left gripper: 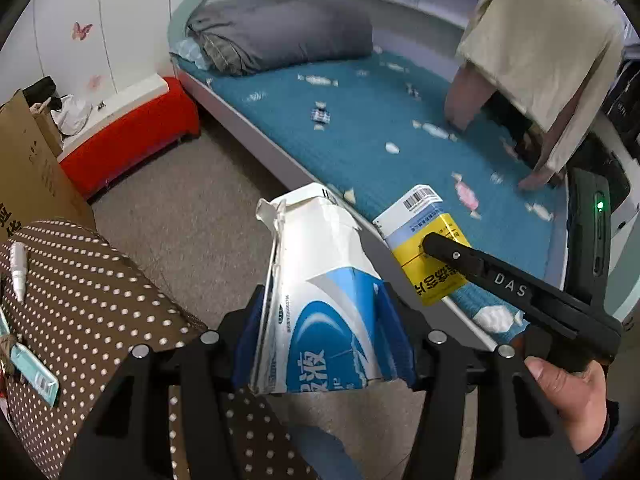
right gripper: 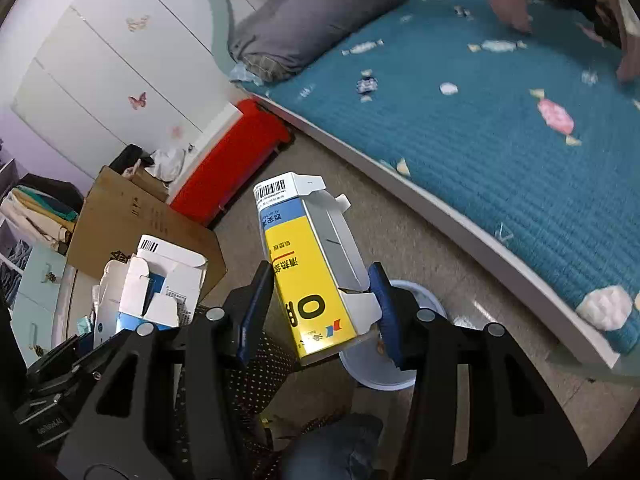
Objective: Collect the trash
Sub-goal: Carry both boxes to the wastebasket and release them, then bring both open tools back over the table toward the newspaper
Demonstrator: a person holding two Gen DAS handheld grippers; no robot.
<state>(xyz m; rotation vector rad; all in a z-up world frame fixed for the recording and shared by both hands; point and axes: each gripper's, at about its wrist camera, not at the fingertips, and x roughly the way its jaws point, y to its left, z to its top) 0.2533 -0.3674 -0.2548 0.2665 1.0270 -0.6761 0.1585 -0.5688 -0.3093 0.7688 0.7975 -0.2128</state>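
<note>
Where R view looks: white bin (right gripper: 434,302)

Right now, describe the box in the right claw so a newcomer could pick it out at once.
Start at the blue bed with the candy-print cover, then drop to the carpet beside its white frame. There the right claw grips a flattened yellow carton with a blue band and a barcode flap on top. The other carton, in the left claw, is white and blue with no yellow.

**Yellow carton clamped over the floor**

The right gripper (right gripper: 324,312) pinches a yellow-and-blue carton (right gripper: 308,264) between its blue pads (right gripper: 384,312). At 9 o'clock sits a torn white box (right gripper: 160,280); at 2 o'clock, the teal bed (right gripper: 500,128).
</note>
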